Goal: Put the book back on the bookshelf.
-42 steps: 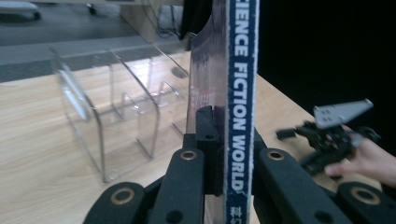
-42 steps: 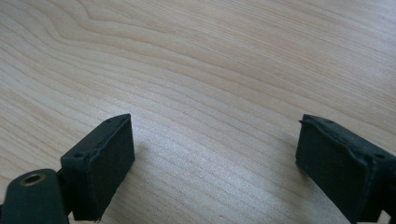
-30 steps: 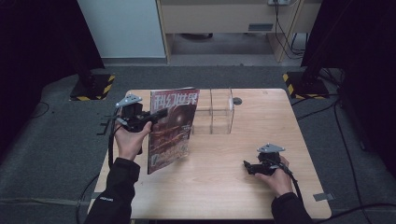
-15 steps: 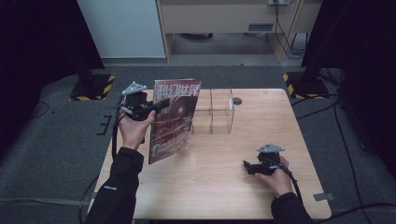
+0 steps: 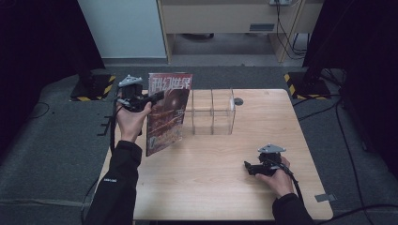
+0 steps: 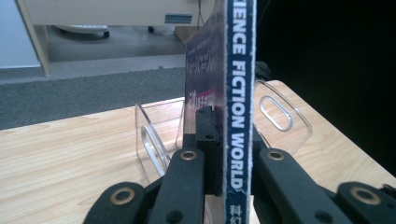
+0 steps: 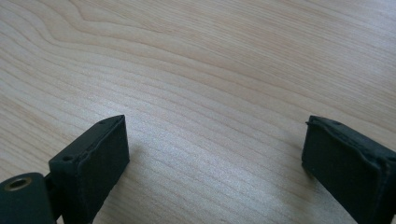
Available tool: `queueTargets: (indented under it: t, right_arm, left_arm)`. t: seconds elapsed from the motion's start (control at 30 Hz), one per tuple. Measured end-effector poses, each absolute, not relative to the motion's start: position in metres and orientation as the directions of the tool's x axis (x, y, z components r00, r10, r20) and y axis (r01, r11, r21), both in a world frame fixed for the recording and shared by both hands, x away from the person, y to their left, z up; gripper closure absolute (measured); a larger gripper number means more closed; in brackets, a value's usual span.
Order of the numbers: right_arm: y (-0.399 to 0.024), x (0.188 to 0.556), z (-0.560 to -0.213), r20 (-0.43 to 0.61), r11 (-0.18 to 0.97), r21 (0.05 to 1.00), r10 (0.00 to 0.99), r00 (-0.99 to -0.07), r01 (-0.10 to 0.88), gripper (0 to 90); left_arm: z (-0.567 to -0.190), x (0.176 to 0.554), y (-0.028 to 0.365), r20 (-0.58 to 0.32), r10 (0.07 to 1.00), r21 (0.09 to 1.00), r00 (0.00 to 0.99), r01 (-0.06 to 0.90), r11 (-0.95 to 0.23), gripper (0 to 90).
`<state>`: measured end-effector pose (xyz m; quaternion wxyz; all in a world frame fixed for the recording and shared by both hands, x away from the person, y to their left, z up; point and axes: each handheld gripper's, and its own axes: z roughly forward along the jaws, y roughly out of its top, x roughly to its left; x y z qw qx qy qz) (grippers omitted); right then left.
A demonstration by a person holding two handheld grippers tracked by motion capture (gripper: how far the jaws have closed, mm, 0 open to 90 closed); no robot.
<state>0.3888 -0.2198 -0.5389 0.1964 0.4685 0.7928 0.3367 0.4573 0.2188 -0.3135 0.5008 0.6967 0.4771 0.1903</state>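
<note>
Wooden table (image 5: 211, 187), light grain, bare across the near half. Grey carpet around it, dark curtains both sides.

Clear acrylic rack (image 5: 212, 112) stands at the far middle of the table, upright dividers making slots, oval cutouts in the end walls visible in my left gripper view (image 6: 149, 140).

Magazine (image 5: 166, 112), glossy cover, held upright in the air at the table's left far corner, just beside the rack's left end, lower edge off the wood as far as I can tell. Spine faces my left gripper camera (image 6: 239, 93), reads SCIENCE FICTION WORLD.

My left gripper (image 5: 141, 99) is pinching the magazine at the spine edge, upper part, jaws pressed onto both covers, no gap showing. My right gripper (image 5: 256, 168) rests low on the table near the right front, well apart from everything; its jaws stand spread wide over bare wood (image 7: 210, 116), nothing between them.

Handling, my judgement: thin, light, floppy. It should stay flat only because I grip at the spine, the stiffest line; a grip on the open page edge would let it fan and droop. Glossy cover looks slippery, so firm pinch needed. Probably goes spine-side into a rack slot; the slots look narrow and the free corner may catch a divider.
</note>
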Motion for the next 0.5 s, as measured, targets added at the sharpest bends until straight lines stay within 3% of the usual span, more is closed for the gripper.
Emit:
queueTargets:
  t: [0.5]
  right_arm:
    - [-0.219, 0.389, -0.539, 0.003, 0.332, 0.718, 0.878, -0.479, 0.612, 7.5]
  left_arm:
    - [-0.329, 0.486, 0.196, -0.187, 0.89, 0.886, 0.415, 0.463, -0.029, 83.7]
